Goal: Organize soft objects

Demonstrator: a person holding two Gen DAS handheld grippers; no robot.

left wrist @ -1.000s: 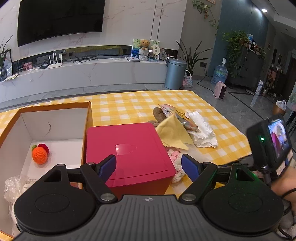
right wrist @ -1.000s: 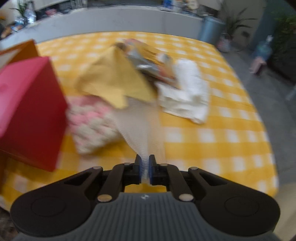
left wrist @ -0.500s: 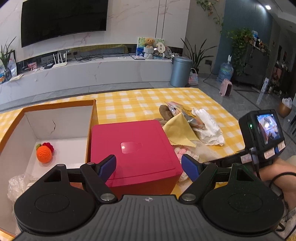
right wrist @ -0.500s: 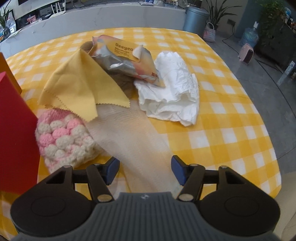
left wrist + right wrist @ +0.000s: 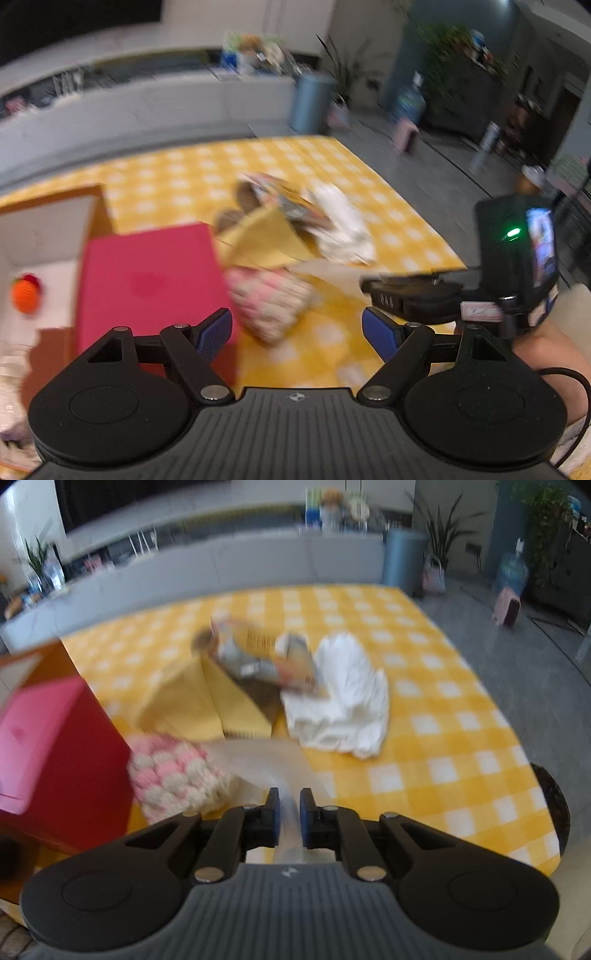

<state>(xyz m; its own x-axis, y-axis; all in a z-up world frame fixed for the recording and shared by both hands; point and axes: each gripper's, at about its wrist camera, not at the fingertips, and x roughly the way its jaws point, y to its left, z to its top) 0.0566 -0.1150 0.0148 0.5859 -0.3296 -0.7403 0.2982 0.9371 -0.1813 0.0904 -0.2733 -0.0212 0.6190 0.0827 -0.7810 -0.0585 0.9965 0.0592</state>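
Right hand-held gripper (image 5: pixel 288 814) just closed, clamping sheer beige cloth (image 5: pixel 266 760), pink-white knit (image 5: pixel 177 775) and red box (image 5: pixel 55 746) left, left hand-held gripper (image 5: pixel 297 332) wide.

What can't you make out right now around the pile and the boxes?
- Left wrist view: motion blur smears the pile; the brown item can't be identified.
- Open box: cut off by the left edge.
- Right wrist view: sheer cloth in the right hand-held gripper runs under the yellow cloth; its far end is hidden.
- Snack bag: print blurred.
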